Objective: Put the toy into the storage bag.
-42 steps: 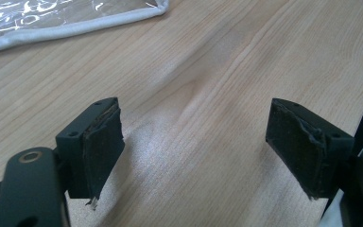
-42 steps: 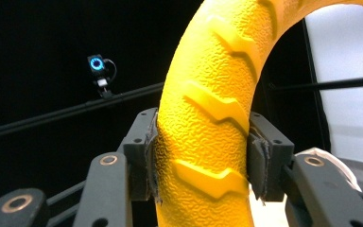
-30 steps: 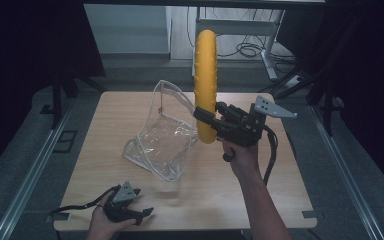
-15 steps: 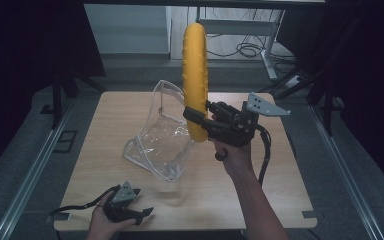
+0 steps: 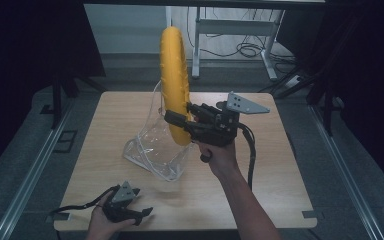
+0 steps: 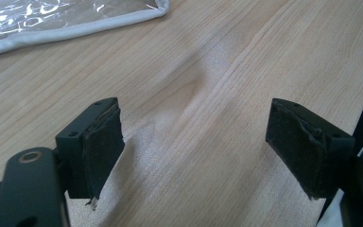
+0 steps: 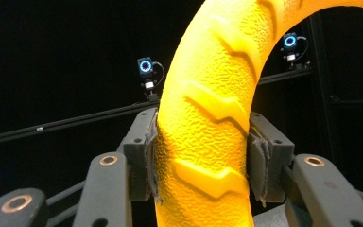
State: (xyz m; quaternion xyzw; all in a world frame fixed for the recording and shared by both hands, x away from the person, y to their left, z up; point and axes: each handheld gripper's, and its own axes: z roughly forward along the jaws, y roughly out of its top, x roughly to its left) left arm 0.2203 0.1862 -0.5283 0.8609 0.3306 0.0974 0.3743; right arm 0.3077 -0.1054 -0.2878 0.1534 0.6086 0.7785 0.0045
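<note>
A yellow ring [image 5: 175, 82] with a tyre-like tread stands on edge, held up in the air over the table. My right gripper [image 5: 176, 121] is shut on its lower part, and in the right gripper view both pads press the yellow ring [image 7: 208, 137] from either side. Just under and behind the ring stands a clear plastic bag [image 5: 157, 147] with a white rim, mouth upward. My left gripper [image 5: 139, 216] rests low at the table's front left, open, with bare wood between its fingers [image 6: 99, 142]. A corner of the clear bag [image 6: 71, 21] lies beyond it.
The wooden table [image 5: 275, 165] has free surface to the right and front. A metal desk frame and cables [image 5: 240, 35] stand on the floor beyond the far edge. Small cameras with lit blue rings [image 7: 145, 66] hang on a dark rail.
My right gripper has carried the yellow ring leftward, from right of the bag to over the bag's mouth. The left gripper has stayed put.
</note>
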